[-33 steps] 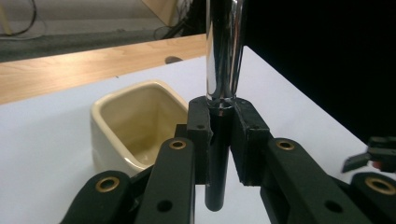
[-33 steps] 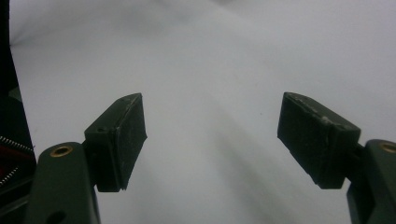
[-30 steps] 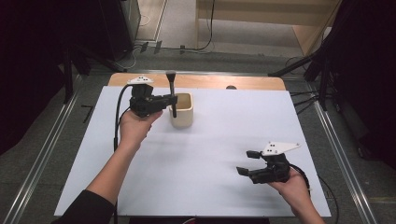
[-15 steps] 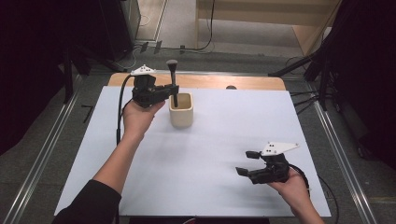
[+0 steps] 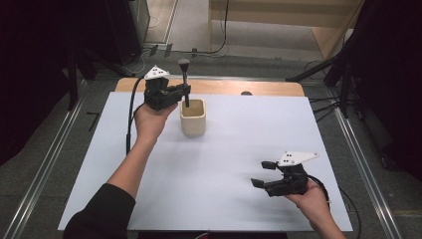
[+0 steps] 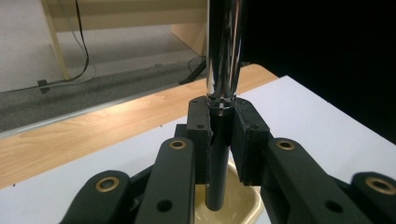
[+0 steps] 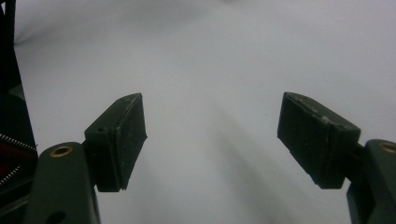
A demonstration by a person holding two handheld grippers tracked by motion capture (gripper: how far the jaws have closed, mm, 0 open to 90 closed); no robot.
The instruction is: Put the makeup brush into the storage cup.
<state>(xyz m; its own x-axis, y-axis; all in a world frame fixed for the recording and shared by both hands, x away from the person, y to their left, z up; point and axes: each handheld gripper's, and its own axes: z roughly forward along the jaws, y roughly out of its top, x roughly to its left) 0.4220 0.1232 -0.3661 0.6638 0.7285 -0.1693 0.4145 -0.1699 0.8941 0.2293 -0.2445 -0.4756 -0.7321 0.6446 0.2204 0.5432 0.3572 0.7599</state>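
The left gripper [image 5: 185,92] was closed tight on a stick [image 5: 184,79] with a shiny metal top, held upright over the cream cup [image 5: 193,117] at about 11 o'clock on the white table [image 5: 239,139]. The right gripper [image 5: 263,174] sat wide open and empty near 5 o'clock.

Table: white sheet [image 5: 214,164] over a wooden top [image 5: 268,88], bare along the far edge.
Floor: grey [image 5: 196,25], cables [image 5: 224,30] trailing across it.
Surroundings: black drapes [image 5: 393,74] both sides; pale wooden furniture [image 5: 278,11] beyond.
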